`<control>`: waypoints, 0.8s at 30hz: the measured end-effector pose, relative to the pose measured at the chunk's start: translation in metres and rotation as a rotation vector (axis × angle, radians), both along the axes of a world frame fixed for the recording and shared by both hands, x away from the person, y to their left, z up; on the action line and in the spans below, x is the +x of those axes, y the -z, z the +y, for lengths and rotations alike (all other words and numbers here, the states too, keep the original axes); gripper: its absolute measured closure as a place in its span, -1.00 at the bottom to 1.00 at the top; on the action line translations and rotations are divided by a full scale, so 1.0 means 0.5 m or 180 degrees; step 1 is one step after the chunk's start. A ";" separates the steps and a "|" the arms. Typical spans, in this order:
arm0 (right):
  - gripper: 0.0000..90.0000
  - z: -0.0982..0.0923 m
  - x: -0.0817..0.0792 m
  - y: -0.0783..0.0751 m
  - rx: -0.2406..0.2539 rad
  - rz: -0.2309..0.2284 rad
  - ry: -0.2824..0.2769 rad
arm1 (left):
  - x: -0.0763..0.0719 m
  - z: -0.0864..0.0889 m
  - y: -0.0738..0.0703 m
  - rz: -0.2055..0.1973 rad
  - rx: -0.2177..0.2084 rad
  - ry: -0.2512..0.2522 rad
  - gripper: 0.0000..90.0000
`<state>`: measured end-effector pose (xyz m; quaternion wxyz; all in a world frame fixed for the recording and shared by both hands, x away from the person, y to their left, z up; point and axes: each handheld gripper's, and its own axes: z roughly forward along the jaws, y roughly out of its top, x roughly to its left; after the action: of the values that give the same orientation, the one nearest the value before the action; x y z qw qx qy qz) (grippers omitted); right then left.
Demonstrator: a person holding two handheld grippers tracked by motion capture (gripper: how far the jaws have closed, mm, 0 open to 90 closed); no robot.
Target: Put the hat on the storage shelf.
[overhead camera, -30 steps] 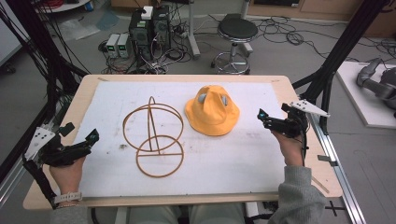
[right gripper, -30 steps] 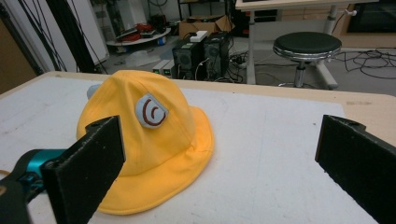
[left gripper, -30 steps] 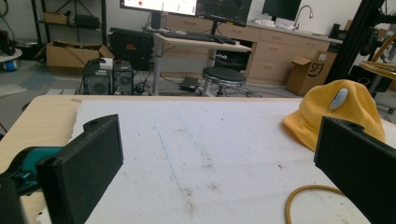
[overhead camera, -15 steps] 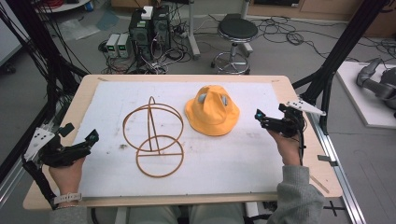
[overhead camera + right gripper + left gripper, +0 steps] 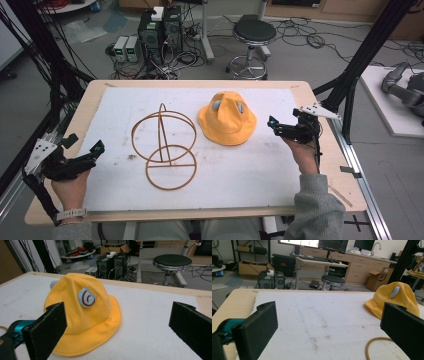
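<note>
A yellow bucket hat (image 5: pixel 227 119) with two pale round patches lies crown up on the white mat, right of centre. To its left stands a brown wire stand (image 5: pixel 165 146) made of rings. My right gripper (image 5: pixel 285 120) hovers open just right of the hat's brim, jaws pointing at it. In the right gripper view the hat (image 5: pixel 85 312) sits close in front of that gripper (image 5: pixel 117 330), between the wide jaws and nearer the left one. My left gripper (image 5: pixel 84 146) is open at the mat's near left edge, empty. The left gripper view shows the hat (image 5: pixel 395 298) and a wire ring (image 5: pixel 374 345) at right.
The white mat (image 5: pixel 240 170) covers most of the wooden table (image 5: pixel 320 185). Black frame posts (image 5: pixel 365 55) rise at both sides. On the floor beyond the table are a stool (image 5: pixel 254 32), computer boxes (image 5: pixel 160 27) and cables.
My right gripper has moved left, closer to the hat's brim. The left gripper, hat and wire stand have stayed put.
</note>
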<state>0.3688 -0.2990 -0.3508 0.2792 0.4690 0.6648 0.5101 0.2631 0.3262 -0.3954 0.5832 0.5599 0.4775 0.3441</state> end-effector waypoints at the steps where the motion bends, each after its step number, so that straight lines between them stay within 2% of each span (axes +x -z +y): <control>1: -0.98 0.002 0.002 -0.002 0.0011 -0.0003 0.0000 | -0.002 0.002 0.000 -0.0002 0.0008 -0.0007 -0.96; 8: -0.98 0.030 0.017 -0.019 0.0015 -0.0114 -0.0074 | -0.002 0.003 0.000 -0.0004 0.0005 -0.0021 -0.96; 24: -0.98 0.139 0.084 -0.014 -0.0026 -0.0102 -0.0293 | 0.000 0.006 0.003 0.0009 -0.0021 -0.0037 -0.96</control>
<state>0.4107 -0.2295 -0.3437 0.2680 0.4285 0.6831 0.5272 0.2630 0.3290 -0.3969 0.5823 0.5558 0.4827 0.3451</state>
